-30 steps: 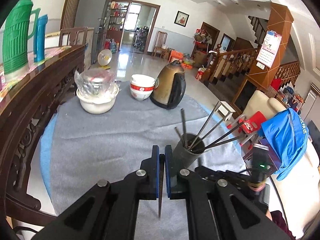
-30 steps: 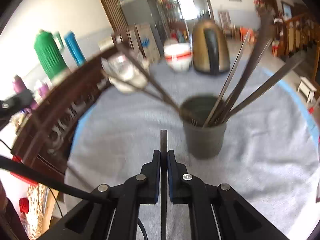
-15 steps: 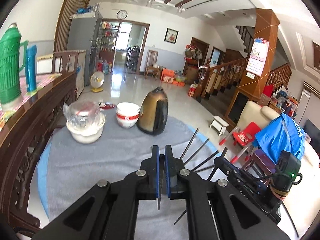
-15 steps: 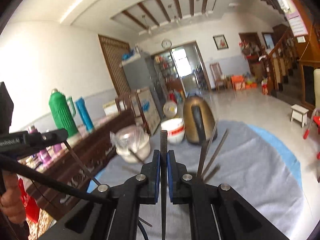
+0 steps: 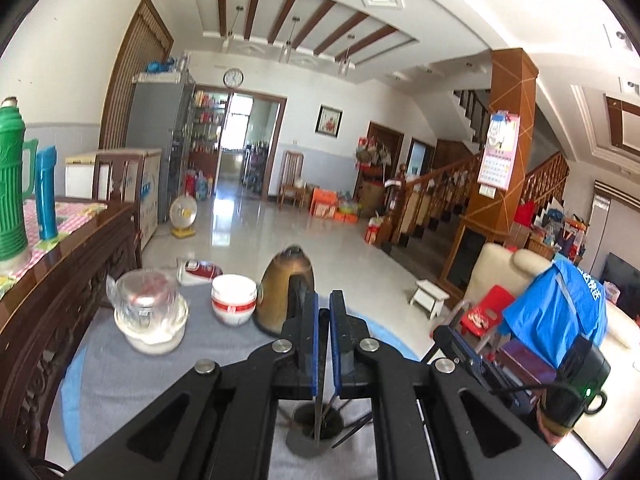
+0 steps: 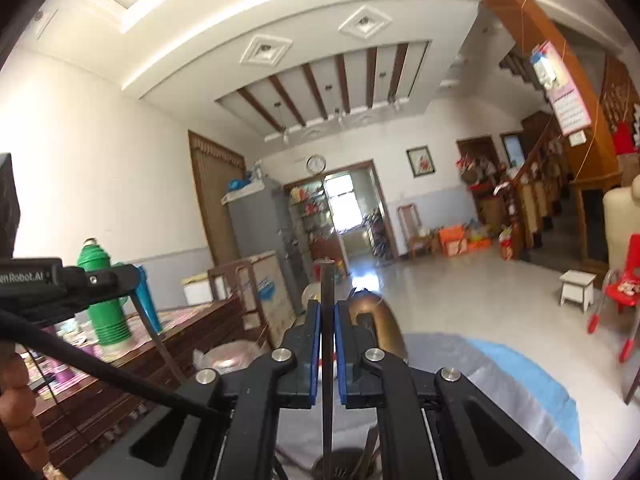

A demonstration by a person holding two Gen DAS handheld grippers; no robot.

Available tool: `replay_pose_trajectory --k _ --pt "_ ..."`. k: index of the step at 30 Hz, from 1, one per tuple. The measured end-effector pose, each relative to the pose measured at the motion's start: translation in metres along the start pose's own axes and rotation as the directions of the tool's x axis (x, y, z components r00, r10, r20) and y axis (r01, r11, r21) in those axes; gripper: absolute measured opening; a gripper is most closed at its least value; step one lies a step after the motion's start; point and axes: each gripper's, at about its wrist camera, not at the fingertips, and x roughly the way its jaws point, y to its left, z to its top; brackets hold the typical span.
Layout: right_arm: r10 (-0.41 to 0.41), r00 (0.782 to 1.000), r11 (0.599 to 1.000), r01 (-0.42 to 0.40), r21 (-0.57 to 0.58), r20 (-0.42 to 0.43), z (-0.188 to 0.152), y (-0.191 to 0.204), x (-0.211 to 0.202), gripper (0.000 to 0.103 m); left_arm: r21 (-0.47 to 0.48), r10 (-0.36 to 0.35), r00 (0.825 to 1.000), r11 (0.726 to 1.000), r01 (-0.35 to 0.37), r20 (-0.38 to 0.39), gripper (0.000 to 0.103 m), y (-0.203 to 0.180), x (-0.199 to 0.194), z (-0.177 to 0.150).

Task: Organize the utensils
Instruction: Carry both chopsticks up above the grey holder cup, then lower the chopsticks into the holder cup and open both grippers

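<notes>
While both views look out level across a wide hall, the scene reads from left to right as follows.

Sideboard: a dark carved wooden sideboard (image 5: pixel 60 280) runs along the left edge, carrying a green thermos (image 5: pixel 12 184) and a blue flask (image 5: pixel 46 196) on a pink checked cloth.
Table: a round table (image 5: pixel 120 384) covered in grey cloth with a blue rim showing at its edge.
Table, far side: a white bowl with a clear lidded container on it (image 5: pixel 150 316), then a white and red bowl (image 5: pixel 234 300), then a bronze kettle (image 5: pixel 286 292), all standing near each other.
Left gripper: the left gripper (image 5: pixel 323 344) is pinched narrow on a thin dark utensil (image 5: pixel 318 412) that hangs down from its pads.
Utensil holder: a dark cup (image 5: pixel 316 432) stands on the cloth right under that gripper, with other thin utensils leaning in it; whether the held utensil's tip touches the cup cannot be told.
Right gripper: the right gripper (image 6: pixel 327 344) is pinched narrow on a second dark utensil (image 6: pixel 327 288), held upright, its top above the pads and its lower end over the cup's mouth (image 6: pixel 344 466).
Room, middle: grey cabinet (image 5: pixel 160 136), wall clock (image 5: pixel 233 77), open doorway, glossy pale floor.
Room, right: wooden staircase (image 5: pixel 440 188), calendar (image 5: pixel 498 152) on a brown pillar, white stool (image 5: pixel 430 298), red chair, blue garment (image 5: pixel 560 312) on a cream sofa.
</notes>
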Motion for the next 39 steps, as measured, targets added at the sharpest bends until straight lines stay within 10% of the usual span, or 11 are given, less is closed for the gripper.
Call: replay_pose_trajectory --k 10,23,29,39 --pt "-0.07 0.997 0.997 0.069 -0.041 -0.023 -0.032 0.007 0.044 0.007 -0.01 0.034 0.999 0.999 -0.034 0.031 0.005 -0.002 0.057 -0.023" --pt "-0.042 0.983 0.999 0.043 -0.002 -0.179 -0.055 -0.015 0.038 0.007 0.051 0.07 0.984 0.997 -0.062 -0.164 0.007 0.003 0.091 -0.077" --pt "-0.011 0.971 1.0 0.018 0.026 -0.239 -0.063 -0.022 0.029 0.009 0.158 0.15 0.974 0.98 -0.123 -0.17 0.065 -0.003 0.069 -0.088" --pt "0.026 0.963 0.998 -0.009 0.065 -0.269 -0.062 -0.013 0.014 0.018 0.302 0.302 0.942 0.92 -0.248 -0.147 0.084 -0.01 0.026 -0.104"
